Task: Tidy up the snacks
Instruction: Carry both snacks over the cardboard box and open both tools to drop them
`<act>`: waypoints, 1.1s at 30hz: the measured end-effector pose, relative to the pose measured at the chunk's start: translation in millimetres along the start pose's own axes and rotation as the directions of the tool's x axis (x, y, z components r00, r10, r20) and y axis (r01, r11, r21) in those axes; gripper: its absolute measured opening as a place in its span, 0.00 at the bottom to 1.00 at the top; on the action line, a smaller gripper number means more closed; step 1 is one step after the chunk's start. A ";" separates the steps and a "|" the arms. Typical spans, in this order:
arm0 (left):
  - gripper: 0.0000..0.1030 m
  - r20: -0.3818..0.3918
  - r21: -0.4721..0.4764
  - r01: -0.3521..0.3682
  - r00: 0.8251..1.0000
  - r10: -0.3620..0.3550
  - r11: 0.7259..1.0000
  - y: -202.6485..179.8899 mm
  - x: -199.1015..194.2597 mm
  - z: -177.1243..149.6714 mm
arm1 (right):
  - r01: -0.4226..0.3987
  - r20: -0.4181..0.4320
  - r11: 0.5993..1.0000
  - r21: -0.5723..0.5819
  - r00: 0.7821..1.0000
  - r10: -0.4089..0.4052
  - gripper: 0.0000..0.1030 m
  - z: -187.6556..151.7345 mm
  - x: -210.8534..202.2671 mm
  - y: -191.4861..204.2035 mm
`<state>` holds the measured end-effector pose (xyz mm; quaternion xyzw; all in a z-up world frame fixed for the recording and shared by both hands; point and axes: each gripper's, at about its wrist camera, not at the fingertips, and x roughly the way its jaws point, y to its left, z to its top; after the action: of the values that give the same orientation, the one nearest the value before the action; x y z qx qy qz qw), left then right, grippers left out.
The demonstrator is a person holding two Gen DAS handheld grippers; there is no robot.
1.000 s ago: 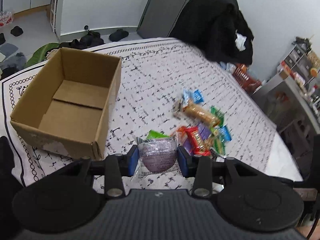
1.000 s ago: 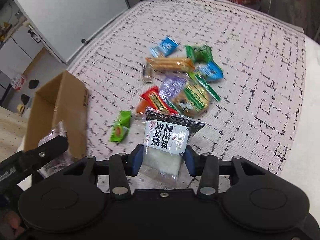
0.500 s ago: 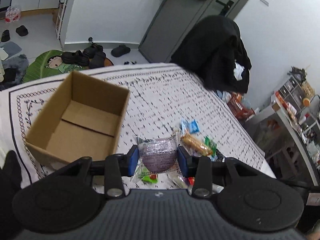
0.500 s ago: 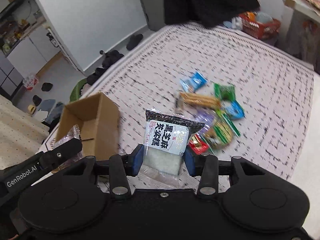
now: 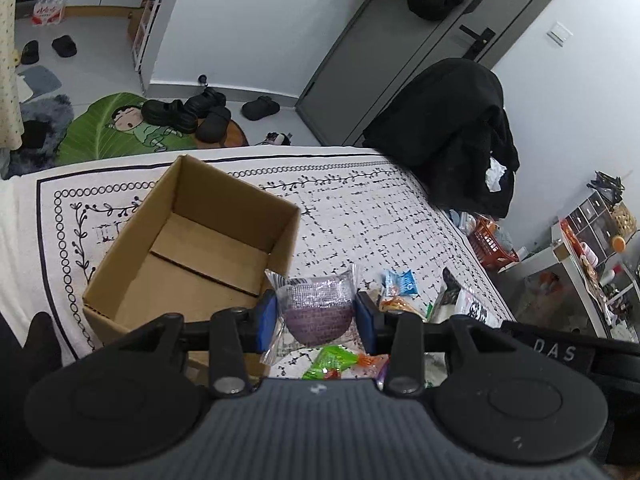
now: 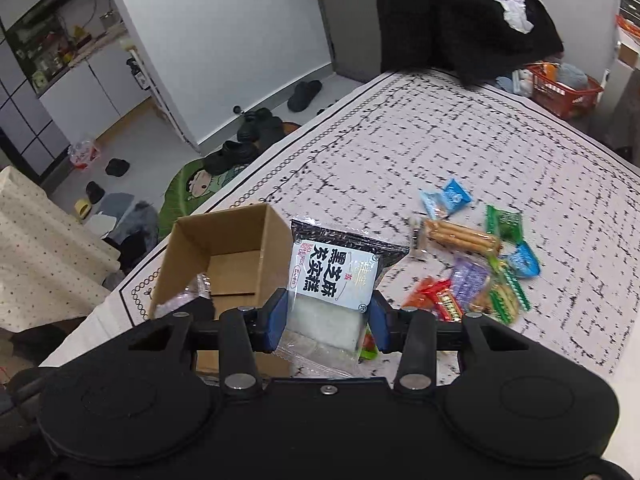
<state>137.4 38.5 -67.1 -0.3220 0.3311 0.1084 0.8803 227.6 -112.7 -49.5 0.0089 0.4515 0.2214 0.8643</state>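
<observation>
Left hand-held gripper (image 5: 316,316): blue pads pinch a clear-wrapped purple snack (image 5: 318,306) from both sides; the packet stands upright between them, raised above the surface, just right of the near right corner of the cardboard box (image 5: 192,248). Right hand-held gripper (image 6: 327,316): pads clamp the lower, clear part of a black-and-white sesame cake packet (image 6: 336,276), label upright and facing the camera, the packet held in the air beside the box's right wall. The box is open-topped, nothing visible inside, bottom flaps showing a seam; it sits on the counter near its left border, on a white cloth (image 5: 360,216) printed with black dashes and a ring-and-vine edge. The remaining snacks lie in a loose pile (image 6: 476,264) on the cloth, well to the right of the box: a blue packet (image 6: 446,198) farthest out, a long tan biscuit pack (image 6: 460,236) next to it, green packets (image 6: 504,222), a purple one (image 6: 468,282) and a red one (image 6: 442,300) nearer. In the left wrist view a green wrapper (image 5: 330,362) shows directly under the held purple snack. A black coat (image 5: 452,136) hangs at the far edge of the counter. Shoes (image 5: 188,114) and a green cartoon mat (image 5: 116,128) lie on the floor beyond.
</observation>
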 end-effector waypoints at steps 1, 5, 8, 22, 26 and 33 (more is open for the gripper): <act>0.40 -0.004 -0.006 -0.002 1.000 0.002 1.000 3.1 1.2 1.1 | -0.002 -0.003 1.000 -0.005 1.000 0.002 0.41 0.6 2.4 4.0; 0.40 -0.022 -0.036 -0.009 1.000 0.008 0.999 17.0 6.5 6.3 | -0.007 -0.022 1.000 -0.024 1.000 0.006 0.41 3.8 14.6 19.7; 0.40 -0.033 -0.063 -0.016 0.999 0.014 0.998 28.0 11.0 10.8 | -0.017 -0.038 0.999 -0.041 0.999 0.016 0.40 5.4 23.1 32.1; 0.40 -0.072 -0.167 -0.044 0.997 0.032 0.985 76.3 22.6 31.4 | -0.015 -0.081 0.997 -0.079 0.997 0.009 0.40 11.3 48.9 76.6; 0.45 -0.070 -0.196 -0.029 0.997 0.015 0.980 85.8 22.5 37.9 | -0.019 -0.091 0.997 -0.074 0.996 0.012 0.40 15.1 56.5 84.3; 0.59 -0.037 -0.252 -0.043 0.999 0.035 0.967 104.4 4.9 56.9 | -0.067 -0.115 0.997 -0.033 0.991 0.063 0.43 19.4 65.6 99.5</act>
<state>128.2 155.0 -89.4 -0.4265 0.3352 0.1617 0.8244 238.0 6.3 -67.5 -0.0048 0.4954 0.2578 0.8295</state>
